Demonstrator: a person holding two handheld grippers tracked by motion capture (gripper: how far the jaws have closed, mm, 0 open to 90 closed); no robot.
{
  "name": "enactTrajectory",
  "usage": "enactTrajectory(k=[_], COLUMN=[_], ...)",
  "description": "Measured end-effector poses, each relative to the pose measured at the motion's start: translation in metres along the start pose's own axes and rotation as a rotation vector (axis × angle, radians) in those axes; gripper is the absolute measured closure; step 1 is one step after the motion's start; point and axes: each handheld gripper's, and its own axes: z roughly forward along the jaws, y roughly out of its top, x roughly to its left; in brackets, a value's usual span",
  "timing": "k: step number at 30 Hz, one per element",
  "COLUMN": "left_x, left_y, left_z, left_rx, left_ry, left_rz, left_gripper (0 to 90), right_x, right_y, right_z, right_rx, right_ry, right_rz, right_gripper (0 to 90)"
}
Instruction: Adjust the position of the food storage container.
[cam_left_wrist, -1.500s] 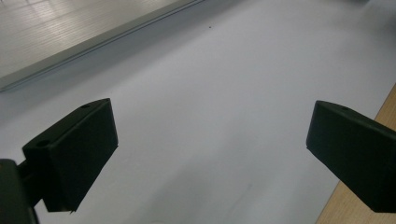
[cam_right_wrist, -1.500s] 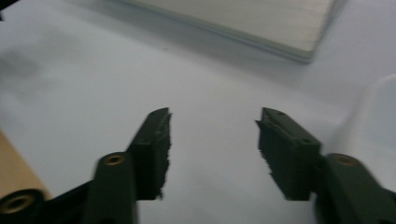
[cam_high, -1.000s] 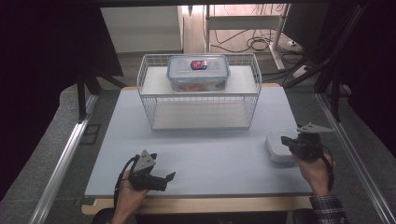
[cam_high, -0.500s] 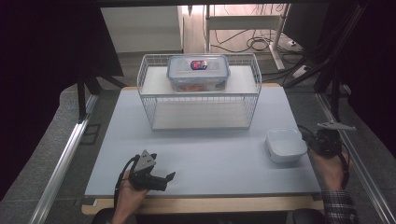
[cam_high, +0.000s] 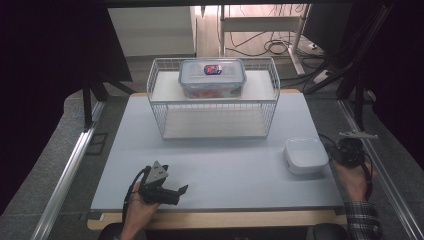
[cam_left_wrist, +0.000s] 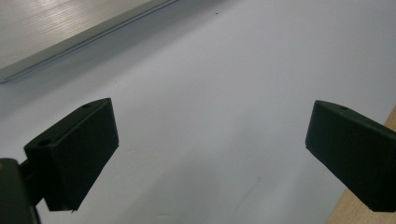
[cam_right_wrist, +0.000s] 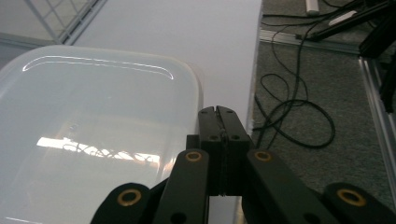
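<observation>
A pale grey worktop (cam_high: 215, 165) with a wooden front edge stands on dark grey carpet (cam_high: 55, 150). Metal rails (cam_high: 70, 175) run along both sides. Black cables (cam_high: 280, 47) lie coiled on the floor beyond, near a white cabinet (cam_high: 150, 32). Black curtains (cam_high: 45, 60) darken both flanks, while light falls in at the back.

High overview, two close tool views

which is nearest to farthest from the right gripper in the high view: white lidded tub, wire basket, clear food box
From the right gripper:
1. white lidded tub, right beside it at the table's right edge
2. wire basket, mid-table toward the back
3. clear food box, on top of the basket
</observation>
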Motion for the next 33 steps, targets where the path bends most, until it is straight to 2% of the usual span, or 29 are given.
enactTrajectory(k=[6,8,10,14,17,18,22,25,26,27,33], left_x=[-0.001,-0.001,-0.001,-0.002,-0.002,-0.003,-0.003,-0.004,-0.004,-0.004,-0.004], left_y=[0.000,0.000,0.000,0.000,0.000,0.000,0.000,0.000,0.000,0.000,0.000], left_z=[0.000,0.001,0.001,0.001,0.002,0.002,0.002,0.003,0.003,0.003,0.004], left_rx=[0.002,0.004,0.004,0.007,0.009,0.009,0.015,0.016,0.017,0.018,0.022], left_ry=[-0.001,-0.001,-0.001,-0.003,-0.001,-0.001,0.001,0.001,0.001,0.001,-0.003], left_rz=[0.004,0.007,0.009,0.015,0.019,0.019,0.024,0.025,0.026,0.028,0.028], left_gripper=[2.3,2.3,2.4,2.3,2.3,2.3,2.3,2.3,2.3,2.3,2.4], right_x=[0.016,0.027,0.031,0.049,0.057,0.065,0.076,0.092,0.092,0.099,0.116], right_y=[0.002,0.003,0.003,0.003,0.003,0.003,0.003,0.002,0.002,0.002,0.002], right_z=[0.003,0.005,0.005,0.007,0.007,0.007,0.008,0.008,0.008,0.009,0.010], right_rx=[0.005,0.012,0.014,0.023,0.031,0.034,0.040,0.046,0.046,0.048,0.054], right_ry=[0.056,0.081,0.087,0.128,0.148,0.163,0.185,0.214,0.214,0.227,0.265], right_rz=[-0.012,-0.027,-0.032,-0.051,-0.054,-0.060,-0.067,-0.097,-0.097,-0.111,-0.134], right_gripper=[89.5,89.4,89.4,89.4,89.4,89.4,89.4,89.4,89.4,89.4,89.4])
